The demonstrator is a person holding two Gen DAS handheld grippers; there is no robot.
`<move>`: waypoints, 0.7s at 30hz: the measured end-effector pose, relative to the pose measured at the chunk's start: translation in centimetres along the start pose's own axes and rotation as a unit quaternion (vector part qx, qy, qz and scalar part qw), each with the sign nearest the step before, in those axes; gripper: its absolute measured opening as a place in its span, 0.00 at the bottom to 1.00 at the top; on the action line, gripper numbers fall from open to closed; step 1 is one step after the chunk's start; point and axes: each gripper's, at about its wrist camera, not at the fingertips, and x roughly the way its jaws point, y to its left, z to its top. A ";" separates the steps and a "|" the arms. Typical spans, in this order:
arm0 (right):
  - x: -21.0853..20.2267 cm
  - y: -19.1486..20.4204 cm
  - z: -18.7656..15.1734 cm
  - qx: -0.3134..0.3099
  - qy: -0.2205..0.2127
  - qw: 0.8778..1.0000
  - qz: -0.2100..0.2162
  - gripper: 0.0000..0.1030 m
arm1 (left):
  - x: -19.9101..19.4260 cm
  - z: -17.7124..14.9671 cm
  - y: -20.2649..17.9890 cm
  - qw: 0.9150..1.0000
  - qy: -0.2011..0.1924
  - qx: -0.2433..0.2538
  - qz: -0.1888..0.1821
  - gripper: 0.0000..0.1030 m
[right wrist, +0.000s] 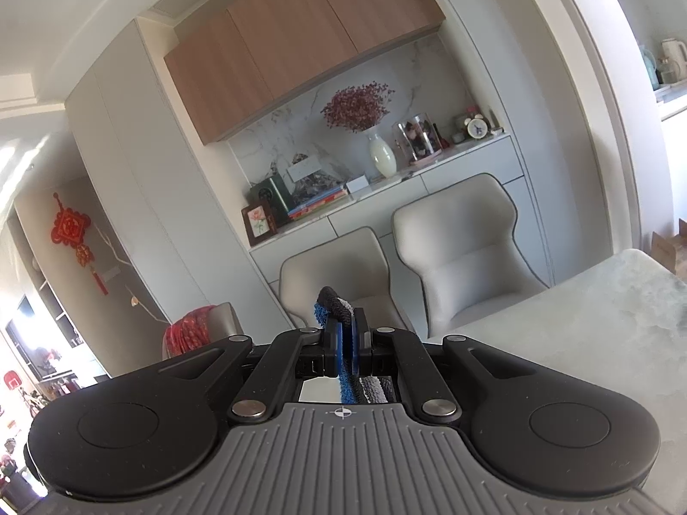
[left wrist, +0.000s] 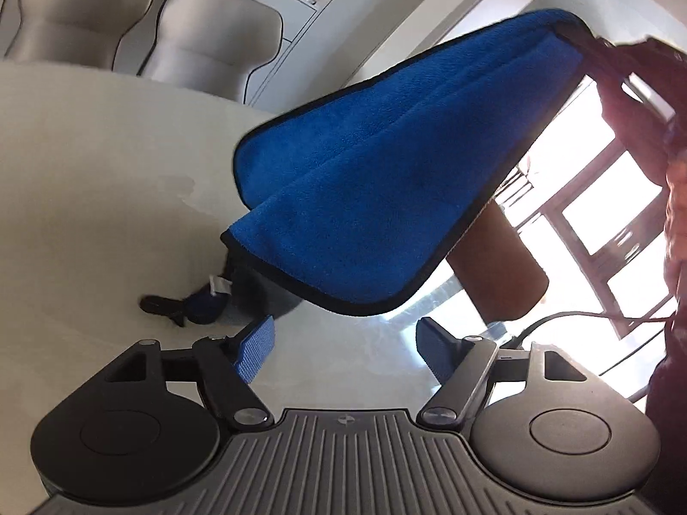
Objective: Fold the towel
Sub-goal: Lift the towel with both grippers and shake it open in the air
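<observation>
A blue towel point(left wrist: 378, 180) with black edging hangs folded in the air above the pale table point(left wrist: 94, 197) in the left wrist view, held up from its upper right corner. Its lowest corner point(left wrist: 206, 304), with a white tag, touches the table. My left gripper point(left wrist: 345, 347) is open and empty, just below the towel's lower edge. My right gripper point(right wrist: 345, 334) is shut on the towel's corner point(right wrist: 332, 302), which pokes up between the pads; it points at the room, well above the table point(right wrist: 601, 326).
Two pale upholstered chairs point(right wrist: 455, 253) stand at the table's far side, in front of a sideboard with a vase point(right wrist: 381, 154) and a clock. A brown cylinder point(left wrist: 502, 266) stands near the bright window on the right.
</observation>
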 end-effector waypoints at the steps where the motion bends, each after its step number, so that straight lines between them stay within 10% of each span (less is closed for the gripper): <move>1: -0.2 0.0 -0.1 -0.002 0.002 1.000 0.000 0.05 | 0.8 -0.3 0.7 0.999 0.005 -0.033 -0.024 0.77; 21: -3.6 -1.0 -0.9 -0.005 0.035 0.999 0.017 0.05 | 9.7 -5.3 4.8 0.965 -0.040 -0.216 -0.145 0.80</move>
